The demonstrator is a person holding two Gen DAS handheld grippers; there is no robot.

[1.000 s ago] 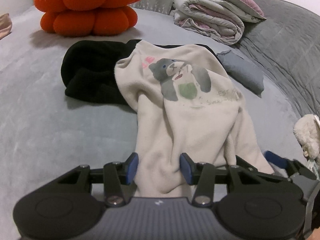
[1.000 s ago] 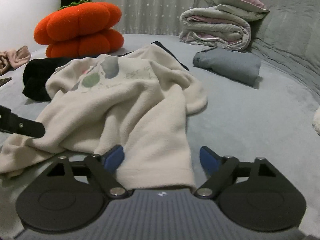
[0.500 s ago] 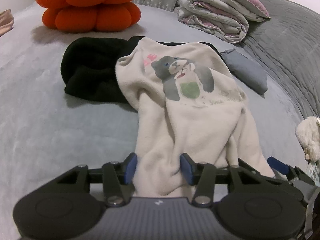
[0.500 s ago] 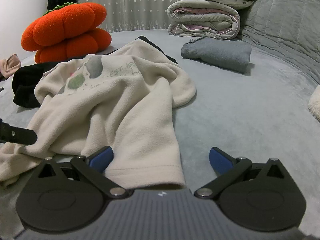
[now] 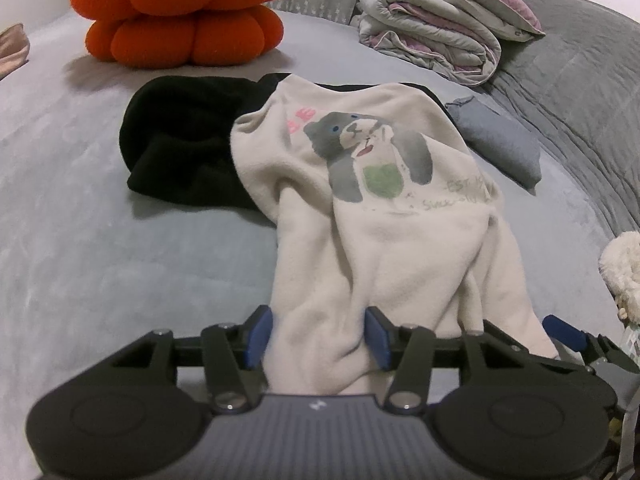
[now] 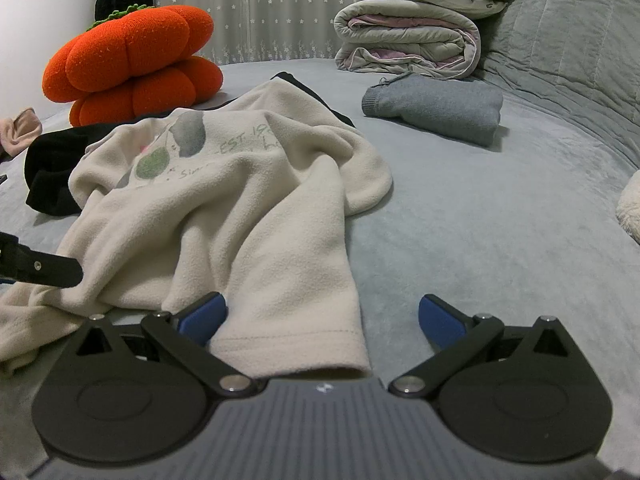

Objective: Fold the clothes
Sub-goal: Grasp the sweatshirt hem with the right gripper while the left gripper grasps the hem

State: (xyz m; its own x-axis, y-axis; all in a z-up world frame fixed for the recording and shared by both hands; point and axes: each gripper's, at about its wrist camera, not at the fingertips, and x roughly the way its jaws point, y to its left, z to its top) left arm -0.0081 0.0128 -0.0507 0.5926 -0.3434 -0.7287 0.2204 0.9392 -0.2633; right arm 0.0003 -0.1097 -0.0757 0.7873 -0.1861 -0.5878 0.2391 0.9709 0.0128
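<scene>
A cream fleece sweatshirt [image 5: 380, 208] with a grey animal print lies crumpled on the grey bed [image 5: 100, 240], partly over a black garment [image 5: 184, 148]. My left gripper [image 5: 316, 338] sits at its near end with a slack bunch of cream fabric between the blue pads [image 5: 256, 336], which do not squeeze it. My right gripper [image 6: 320, 318] stands wide open over a cream sleeve [image 6: 288, 312]. The cuff lies against the left pad [image 6: 202, 316], and the right pad is clear of it. The left gripper's black finger [image 6: 40, 266] shows at the left edge of the right wrist view.
A folded grey garment [image 6: 436, 108] lies beyond the sweatshirt to the right. An orange pumpkin cushion [image 6: 132, 64] and a rolled quilt [image 6: 408, 40] sit at the back. A white plush toy [image 5: 620, 268] is at the right edge and a pinkish cloth [image 6: 18, 132] at the far left.
The jaws of both grippers have spread wider around the cream fabric, the right ones more. The sweatshirt lies where it did.
</scene>
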